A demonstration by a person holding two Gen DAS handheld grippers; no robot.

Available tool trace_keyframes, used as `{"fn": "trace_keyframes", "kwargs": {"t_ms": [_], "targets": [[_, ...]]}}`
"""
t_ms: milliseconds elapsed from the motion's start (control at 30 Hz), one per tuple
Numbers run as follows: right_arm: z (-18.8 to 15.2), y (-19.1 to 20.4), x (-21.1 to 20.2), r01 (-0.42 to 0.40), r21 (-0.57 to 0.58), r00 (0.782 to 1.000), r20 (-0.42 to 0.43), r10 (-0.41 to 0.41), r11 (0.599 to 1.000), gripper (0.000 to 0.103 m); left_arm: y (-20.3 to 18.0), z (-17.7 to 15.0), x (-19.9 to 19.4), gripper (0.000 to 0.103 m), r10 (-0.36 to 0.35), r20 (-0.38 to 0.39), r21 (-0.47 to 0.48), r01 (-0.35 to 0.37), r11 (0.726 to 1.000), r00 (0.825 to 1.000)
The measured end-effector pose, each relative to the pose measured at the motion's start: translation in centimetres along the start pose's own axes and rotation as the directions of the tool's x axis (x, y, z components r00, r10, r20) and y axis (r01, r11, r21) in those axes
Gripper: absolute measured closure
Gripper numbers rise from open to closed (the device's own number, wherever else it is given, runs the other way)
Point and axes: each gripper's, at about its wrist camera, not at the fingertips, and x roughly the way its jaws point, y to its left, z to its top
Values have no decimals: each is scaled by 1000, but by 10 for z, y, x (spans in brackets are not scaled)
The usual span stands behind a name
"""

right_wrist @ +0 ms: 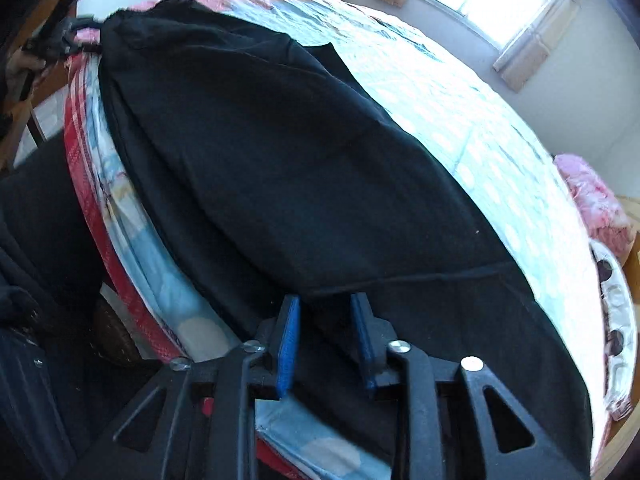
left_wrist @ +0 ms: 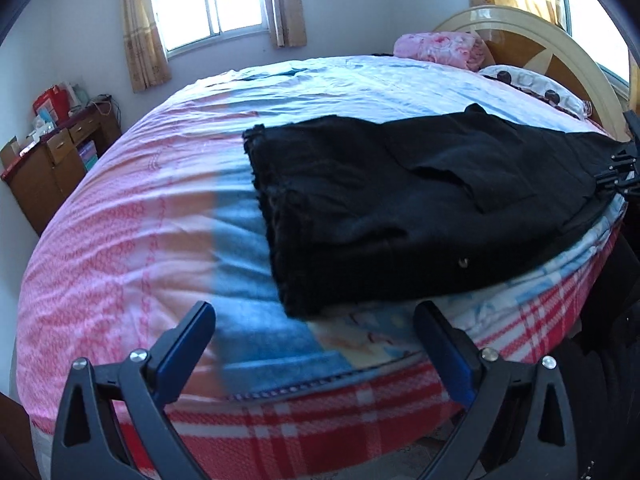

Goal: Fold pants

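Black pants [left_wrist: 400, 200] lie flat along the near edge of the bed [left_wrist: 140, 240], frayed hems to the left and waist to the right. My left gripper [left_wrist: 314, 320] is open wide just short of the near hem corner, holding nothing. In the right wrist view the pants [right_wrist: 280, 160] stretch away from my right gripper [right_wrist: 326, 300], whose blue pads [right_wrist: 288, 344] stand close together at the waist end with black cloth filling the narrow space between them. The right gripper [left_wrist: 618, 168] also shows at the far right edge, and the left gripper [right_wrist: 64, 40] at the top left.
The bed has a pink, blue and white sheet over a red plaid cover [left_wrist: 320, 432]. A pink blanket [left_wrist: 440, 48], a pillow [left_wrist: 536, 88] and the headboard [left_wrist: 540, 48] are at the far right. A wooden desk [left_wrist: 52, 160] stands at the left wall. The person's dark clothing [right_wrist: 40, 220] is beside the bed.
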Motion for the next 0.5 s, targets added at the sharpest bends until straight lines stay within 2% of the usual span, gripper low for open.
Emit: {"fn": "trace_keyframes", "kwargs": {"t_ms": [67,167,300,367,500], "targets": [[-2,-1,-13,-4,9,1000,24,3,1000,99,5,-5,-7,1,-5,13,-43,6,999,1000],[-5,3,-29,-54,25,998,36,53,998,103,15,-8,-19,1,-3,40,-108,7,994,999],[-20,10,-21,-76,19,997,-22,77,997,103,27,-10,-31,1,25,88,-187,-8,982,996],[-26,11,-12,-68,19,997,-36,68,998,103,29,-8,-33,1,37,93,-209,-17,978,995],[-18,16,-22,-17,-3,1000,17,17,1000,101,26,-1,-43,1,38,128,-212,-10,977,991]]}}
